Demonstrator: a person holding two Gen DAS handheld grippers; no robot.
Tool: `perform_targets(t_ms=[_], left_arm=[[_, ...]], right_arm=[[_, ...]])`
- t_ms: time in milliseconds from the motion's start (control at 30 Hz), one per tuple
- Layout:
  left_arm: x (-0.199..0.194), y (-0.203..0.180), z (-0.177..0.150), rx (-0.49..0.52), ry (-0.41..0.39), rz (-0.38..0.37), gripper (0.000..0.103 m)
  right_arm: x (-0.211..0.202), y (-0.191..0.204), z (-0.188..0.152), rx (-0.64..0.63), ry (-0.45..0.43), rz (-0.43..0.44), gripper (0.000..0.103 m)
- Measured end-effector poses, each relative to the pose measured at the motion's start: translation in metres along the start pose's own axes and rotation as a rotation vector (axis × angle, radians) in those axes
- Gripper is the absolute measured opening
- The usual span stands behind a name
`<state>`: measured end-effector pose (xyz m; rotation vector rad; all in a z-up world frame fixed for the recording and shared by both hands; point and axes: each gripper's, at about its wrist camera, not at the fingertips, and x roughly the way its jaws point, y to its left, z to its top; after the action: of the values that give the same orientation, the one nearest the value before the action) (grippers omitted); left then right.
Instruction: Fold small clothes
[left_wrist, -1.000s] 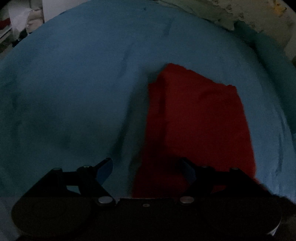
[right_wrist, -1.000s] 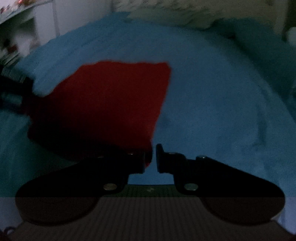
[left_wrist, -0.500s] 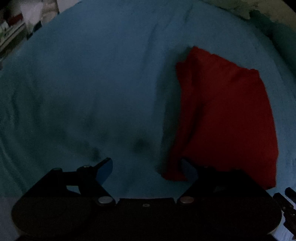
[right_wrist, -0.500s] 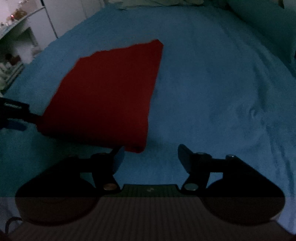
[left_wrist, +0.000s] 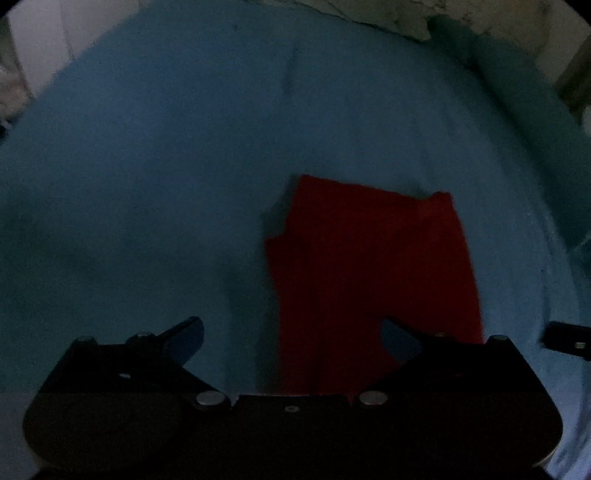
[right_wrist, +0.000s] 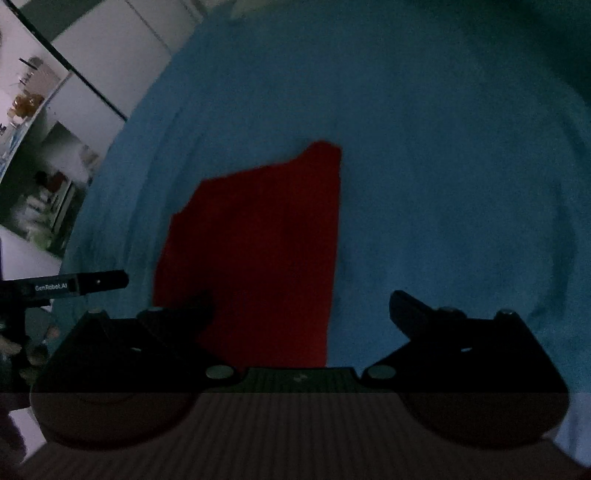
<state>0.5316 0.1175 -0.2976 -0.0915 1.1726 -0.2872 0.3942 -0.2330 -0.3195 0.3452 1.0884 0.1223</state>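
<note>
Left wrist view: red garment (left_wrist: 373, 273) lies flat on the blue bed (left_wrist: 166, 184), folded into a rough rectangle, left edge a bit stepped and uneven. Left gripper (left_wrist: 291, 328) hovers at its near edge, jaws wide apart, nothing held; the right-hand finger overlaps the cloth in the picture, contact can't be confirmed. Right wrist view shows the same red garment (right_wrist: 258, 258) running away from the camera, right gripper (right_wrist: 301, 308) jaws wide too, empty, straddling the near right edge of the cloth; the left tool's tip pokes in at frame left, just beside the garment. Dim light, fabric detail hard to read. Judged step: between folds, garment released and laid out. Next move likely needs both jaws to pinch the near corners and carry them over to the far edge, or tidy the ragged left side first.
</note>
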Motion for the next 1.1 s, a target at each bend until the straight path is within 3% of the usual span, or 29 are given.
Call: perform_targets(t_ms=[200,333,400,467,567,667,833,1100], left_arm=[[0.060,0.020,0.011,-0.097,0.140,-0.126,0.073],[0.082,0.018,0.014,-0.077,0.152,-0.155,0.071],[0.087,0.016,0.014,-0.078,0.142,-0.181,0.056],[0.089,0.011,0.015,-0.072,0.143,-0.187,0.038],[0.077,-0.004,0.017,-0.013,0.119,-0.156,0.026],[0.057,-0.017,0.017,0.036,0.080,-0.159,0.025],[0.021,-0.036,0.009,0.019,0.051,-0.221,0.024],[-0.014,-0.100,-0.039,0.092,0.051,-0.276,0.024]], right_arm=[[0.062,-0.020,0.017,0.054,0.095,0.059,0.102],[0.093,-0.026,0.016,0.108,0.162,0.084,0.093],[0.101,-0.026,0.012,0.115,0.166,0.068,0.087],[0.101,-0.021,0.010,0.100,0.148,0.081,0.054],[0.089,-0.011,0.010,0.085,0.122,0.068,0.037],[0.066,0.001,0.010,0.067,0.077,0.066,0.035],[0.015,0.010,0.002,0.041,0.009,0.089,0.035],[-0.063,-0.024,-0.043,0.071,0.008,0.077,0.035]])
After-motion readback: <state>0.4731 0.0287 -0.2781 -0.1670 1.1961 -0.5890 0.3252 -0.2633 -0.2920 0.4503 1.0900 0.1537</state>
